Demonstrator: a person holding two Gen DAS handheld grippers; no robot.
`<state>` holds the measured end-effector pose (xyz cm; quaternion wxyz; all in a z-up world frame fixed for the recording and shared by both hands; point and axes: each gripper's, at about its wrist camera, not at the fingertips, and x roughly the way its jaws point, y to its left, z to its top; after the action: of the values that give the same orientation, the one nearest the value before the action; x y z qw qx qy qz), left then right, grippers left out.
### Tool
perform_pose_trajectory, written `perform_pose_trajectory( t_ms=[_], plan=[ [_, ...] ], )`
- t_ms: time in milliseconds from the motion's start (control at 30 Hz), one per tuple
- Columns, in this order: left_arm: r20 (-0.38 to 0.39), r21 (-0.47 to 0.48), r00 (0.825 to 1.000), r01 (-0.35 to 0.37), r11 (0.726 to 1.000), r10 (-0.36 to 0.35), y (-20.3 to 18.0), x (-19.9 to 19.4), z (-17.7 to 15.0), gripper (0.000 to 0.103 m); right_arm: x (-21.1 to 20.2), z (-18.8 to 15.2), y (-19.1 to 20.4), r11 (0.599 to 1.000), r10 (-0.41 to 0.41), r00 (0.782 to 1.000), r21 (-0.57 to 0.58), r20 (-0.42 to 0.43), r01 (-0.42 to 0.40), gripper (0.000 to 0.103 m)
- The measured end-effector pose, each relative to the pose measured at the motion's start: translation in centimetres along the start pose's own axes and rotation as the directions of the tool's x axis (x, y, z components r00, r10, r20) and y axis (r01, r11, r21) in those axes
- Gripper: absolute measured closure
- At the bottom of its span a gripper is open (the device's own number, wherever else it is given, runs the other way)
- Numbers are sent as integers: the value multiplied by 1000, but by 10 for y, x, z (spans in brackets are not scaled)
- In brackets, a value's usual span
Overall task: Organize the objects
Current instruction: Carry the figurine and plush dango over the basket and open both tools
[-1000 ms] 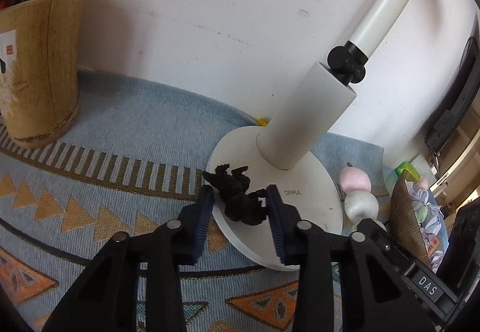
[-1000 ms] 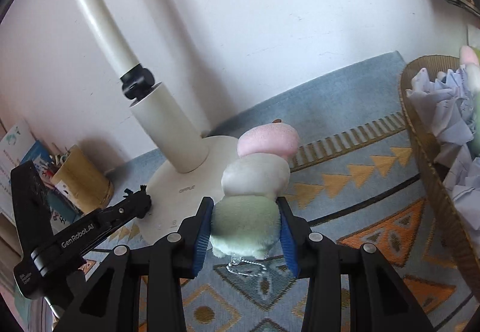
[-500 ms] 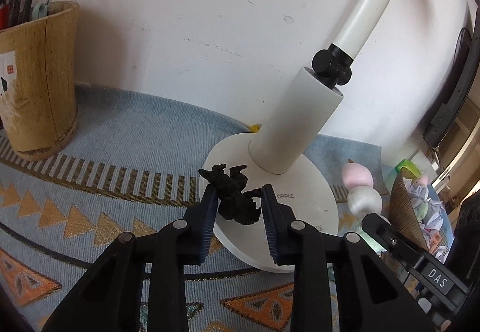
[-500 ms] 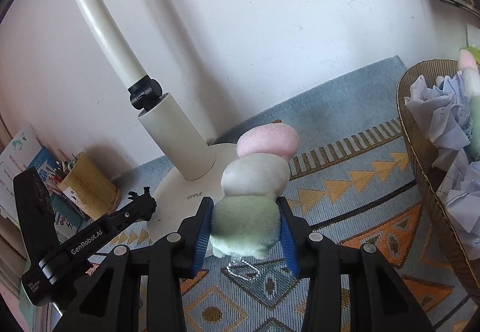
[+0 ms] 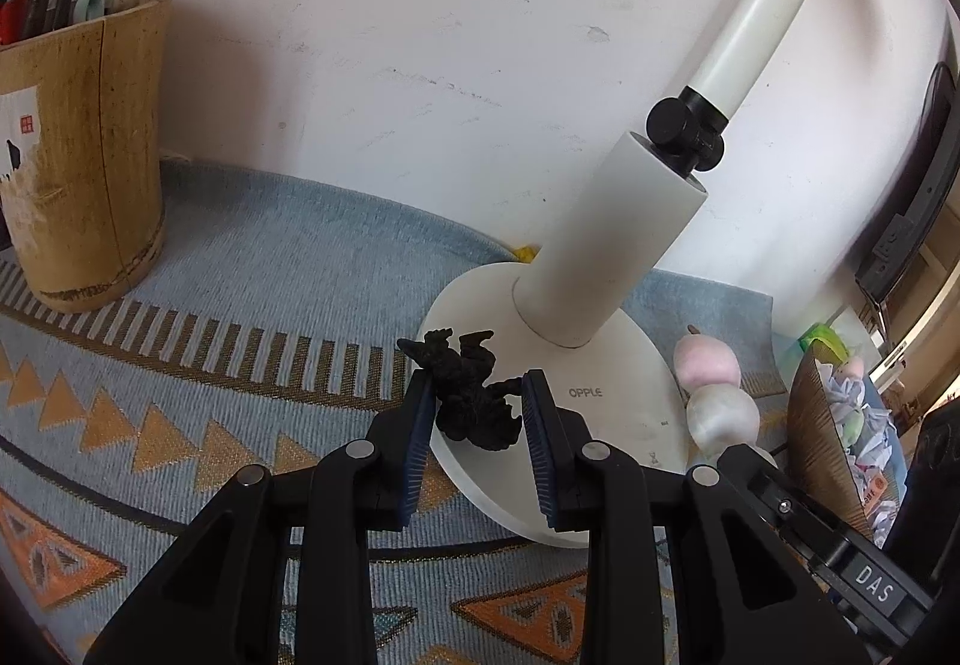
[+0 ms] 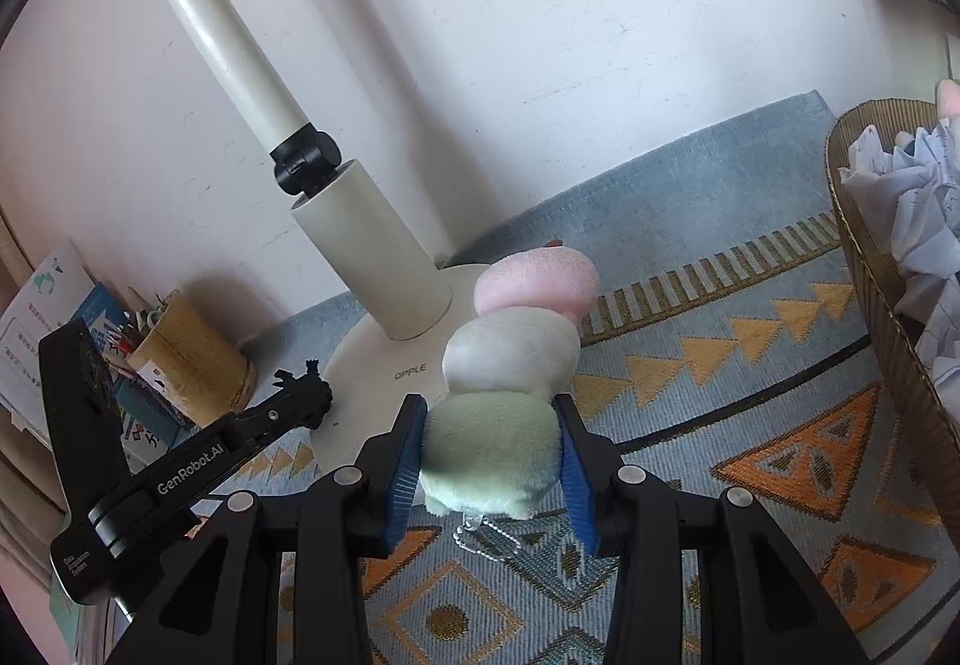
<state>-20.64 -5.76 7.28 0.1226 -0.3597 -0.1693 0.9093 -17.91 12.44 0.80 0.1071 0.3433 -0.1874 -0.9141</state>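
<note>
Little moved since earlier: left gripper [image 5: 474, 413] clenched on black figurine [image 5: 471, 395] above lamp base [image 5: 606, 413]; right gripper [image 6: 489, 461] clenched on plush skewer [image 6: 510, 365] over patterned rug [image 6: 750, 401].

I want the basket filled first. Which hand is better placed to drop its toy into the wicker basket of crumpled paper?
Right. The right gripper grips the plush dango, with the wicker basket on its side. The left gripper, gripping the black figurine, sits beyond the lamp base.
</note>
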Motion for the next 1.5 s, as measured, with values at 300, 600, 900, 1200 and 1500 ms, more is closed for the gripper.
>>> perform_pose_trajectory(
  t_ms=[300,600,900,1200,1500],
  plan=[
    [104,110,993,41,993,-52,-63,-47,7,77,-81,31,4,986,164,978,-58,126,-157,62],
    [43,301,966,232,925,-256,-222,-50,-8,77,-206,72,-84,995,50,964,-98,263,-25,62],
    [-77,398,930,358,844,-358,-329,-21,-49,76,-255,78,-166,989,-121,956,-46,268,138,62],
    [-260,376,913,395,838,-314,-348,24,-67,3,-247,62,-205,983,-168,964,-36,205,179,19],
    [-254,353,929,350,868,-271,-323,2,-64,1,-246,53,-265,971,-176,978,185,108,154,0]
  ],
)
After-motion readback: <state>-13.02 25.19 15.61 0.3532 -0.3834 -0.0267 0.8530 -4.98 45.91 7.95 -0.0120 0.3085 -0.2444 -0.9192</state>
